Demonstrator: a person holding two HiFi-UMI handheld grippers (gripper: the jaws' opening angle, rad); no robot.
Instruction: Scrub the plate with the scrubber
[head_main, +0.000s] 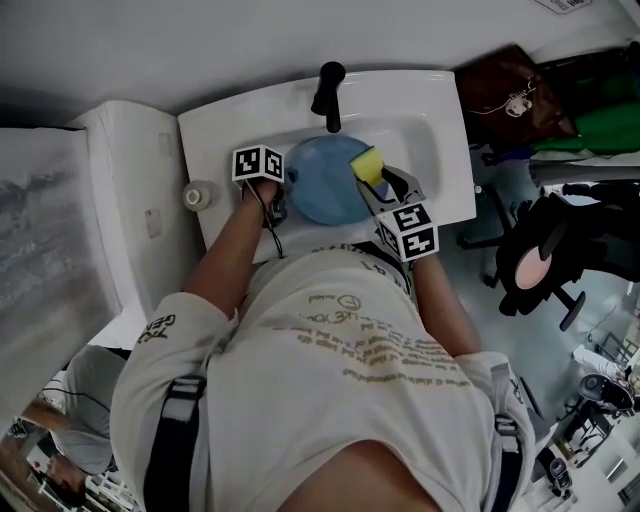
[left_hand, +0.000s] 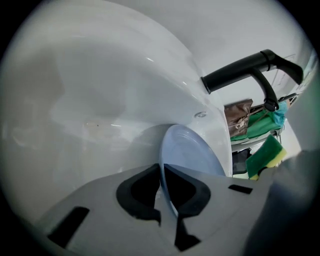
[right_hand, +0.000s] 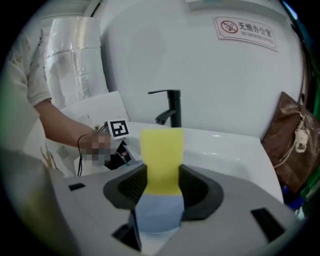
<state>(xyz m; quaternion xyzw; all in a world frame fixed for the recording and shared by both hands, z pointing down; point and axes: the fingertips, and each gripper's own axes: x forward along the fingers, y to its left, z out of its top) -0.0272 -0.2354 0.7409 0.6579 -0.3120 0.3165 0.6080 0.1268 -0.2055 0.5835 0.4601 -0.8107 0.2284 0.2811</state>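
Here, at a white sink (head_main: 425, 125), a plate-scrubbing job looks barely begun. The basin holds one pale blue plate (head_main: 320, 190), lying just below the single black tap (head_main: 328, 92), which stands at twelve o'clock from it in the head view.

The left gripper (left_hand: 163, 175) comes in at the plate's nine o'clock. Its jaws are drawn narrow and pinch the plate's rim, which runs straight up between the two pads in the left gripper view. The right gripper (right_hand: 161, 172) reaches in from about four o'clock, its jaws clamped on either side of one yellow-and-green scrubber (head_main: 366, 162). The scrubber sits over the plate's rim at roughly one o'clock. Whether it actually touches the plate cannot be told from these views.

So far, the plate is steadied and the scrubber is in hand and brought to the plate's edge. No water runs from the tap, and no suds or wet streaks show on the blue surface. By that evidence, nearly all of the rubbing across the plate's face remains to be done.

The count: one sink, one plate, two grippers, one tap, one scrubber. One small round container (head_main: 197, 195) rests on the ledge, well out beyond the plate's nine o'clock.
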